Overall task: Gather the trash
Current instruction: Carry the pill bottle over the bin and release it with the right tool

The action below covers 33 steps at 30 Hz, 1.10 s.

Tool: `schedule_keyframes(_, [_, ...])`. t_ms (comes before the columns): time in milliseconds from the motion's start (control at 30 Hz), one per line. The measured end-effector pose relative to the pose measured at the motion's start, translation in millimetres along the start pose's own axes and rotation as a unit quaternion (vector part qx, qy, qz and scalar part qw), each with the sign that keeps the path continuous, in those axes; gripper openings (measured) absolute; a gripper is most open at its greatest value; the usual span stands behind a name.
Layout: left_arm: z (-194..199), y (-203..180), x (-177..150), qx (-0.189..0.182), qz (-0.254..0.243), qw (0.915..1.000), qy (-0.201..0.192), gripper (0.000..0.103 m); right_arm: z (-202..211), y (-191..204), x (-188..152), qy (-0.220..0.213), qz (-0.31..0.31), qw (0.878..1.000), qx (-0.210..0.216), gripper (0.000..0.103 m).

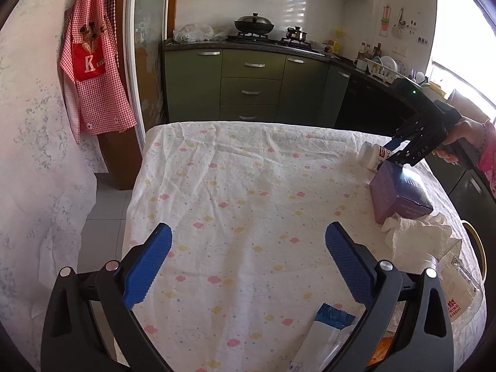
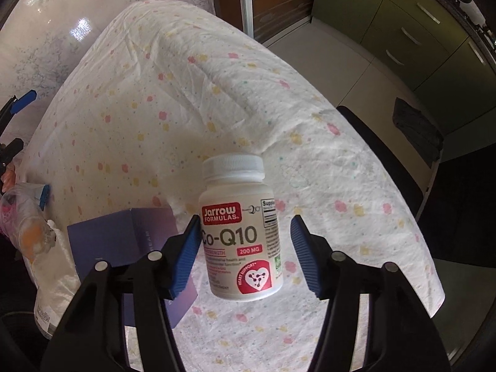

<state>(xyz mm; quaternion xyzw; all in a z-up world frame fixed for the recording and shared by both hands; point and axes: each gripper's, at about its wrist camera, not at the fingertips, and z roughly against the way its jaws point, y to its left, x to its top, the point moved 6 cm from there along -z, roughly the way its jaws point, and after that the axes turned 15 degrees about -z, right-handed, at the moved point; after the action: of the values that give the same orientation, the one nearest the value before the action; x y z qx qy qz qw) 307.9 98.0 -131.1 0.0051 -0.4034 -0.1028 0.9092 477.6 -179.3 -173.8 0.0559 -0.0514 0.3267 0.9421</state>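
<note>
Bottle (image 2: 240, 232) of supplements was seen lying on the flowered tablecloth (image 2: 139, 108), just beside a purple box (image 2: 124, 232), between the right gripper's (image 2: 245, 248) blue pads; one pad was at its label, the other stood off, so no grip was made. Left gripper (image 1: 248, 248) was held spread wide and empty above the cloth, crumpled tissue (image 1: 415, 235) lying near the box.

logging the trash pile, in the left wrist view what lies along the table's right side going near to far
clear bottle → tissue → purple box → white pill bottle, lying between the right gripper's jaws
</note>
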Motion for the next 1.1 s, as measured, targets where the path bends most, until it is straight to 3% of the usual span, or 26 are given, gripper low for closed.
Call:
schedule_keyframes(67, [1,0,1,0.000,0.000,1.0000,-0.002,0.098,-3,-1,-1,-0.010,-0.008,1.000,-0.003,0.046])
schedule_keyframes(367, [3,-2,0,-0.001,0.001,1.0000,-0.005,0.098,39,-13,-30,-0.074,-0.079,0.994,-0.033,0.045])
schedule_keyframes(500, [9,-5,2,-0.007,0.000,0.9999,-0.015,0.098,79,-13,-77,-0.099,-0.115,0.988,-0.041,0.045])
schedule_keyframes(600, [13,-7,3,-0.016,0.001,0.9996,-0.023,0.098,110,-23,-135,-0.116,-0.158,0.979,-0.053,0.045])
schedule_keyframes(767, [21,-12,6,-0.030,0.003,0.9988,-0.039,0.098,128,-54,-250,-0.122,-0.263,0.954,-0.076,0.045])
schedule_keyframes(933, [27,-18,9,-0.036,-0.004,0.9979,-0.053,0.098,96,-102,-359,-0.083,-0.381,0.915,-0.104,0.045])
schedule_keyframes(1100, [25,-24,9,-0.040,-0.011,0.9978,-0.052,0.098,55,-143,-419,-0.055,-0.460,0.880,-0.104,0.045])
